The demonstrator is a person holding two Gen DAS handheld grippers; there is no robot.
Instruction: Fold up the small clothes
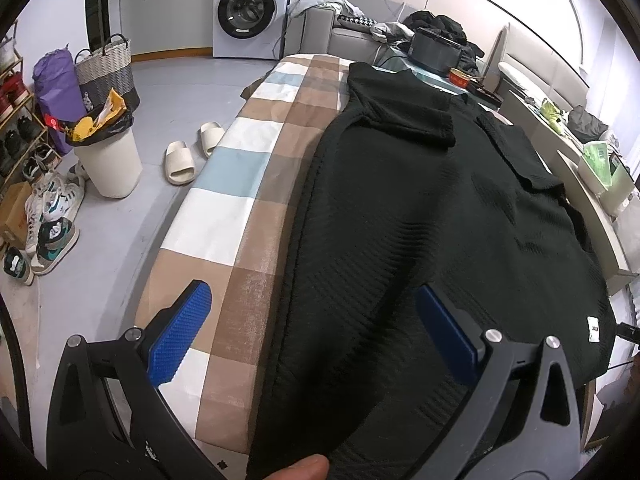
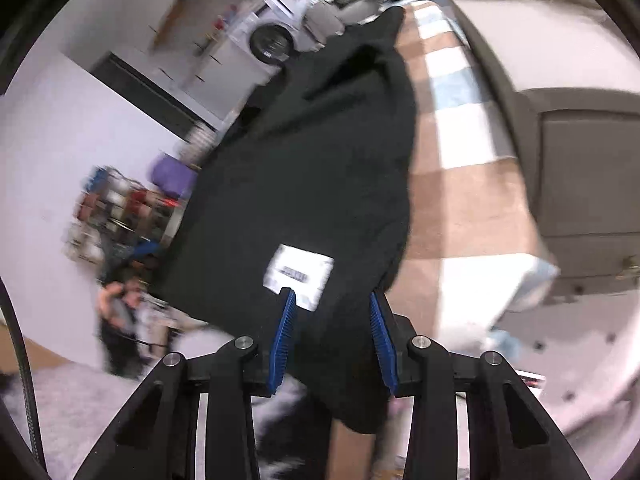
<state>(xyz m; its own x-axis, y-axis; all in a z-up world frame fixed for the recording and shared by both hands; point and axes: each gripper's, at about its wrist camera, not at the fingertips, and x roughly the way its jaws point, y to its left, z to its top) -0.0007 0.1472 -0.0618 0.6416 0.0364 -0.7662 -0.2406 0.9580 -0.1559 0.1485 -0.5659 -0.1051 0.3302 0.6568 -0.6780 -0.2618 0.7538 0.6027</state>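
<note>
Between my right gripper's (image 2: 332, 300) parted pads lay the black garment (image 2: 312, 168), unclamped; my left gripper (image 1: 312, 308) gaped above it, checked cloth (image 1: 240, 184) clear toward nine o'clock.

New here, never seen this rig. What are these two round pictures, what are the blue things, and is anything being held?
No robot arm here: a person holds a two-finger tool in each hand, and a fisheye camera on each looks along its fingers, which is why the pictures are round.

The left wrist view shows the left tool with its blue pads wide apart, gripping nothing. Under it a black garment lies spread on a checked cloth over a long surface. A fingertip shows at the bottom edge.

The right wrist view is blurred. The right tool has its pads apart, with the garment's near edge and its white label between them. The pads do not look pressed on the fabric, so I read it as open.

Background: washing machine, bin, slippers.
</note>
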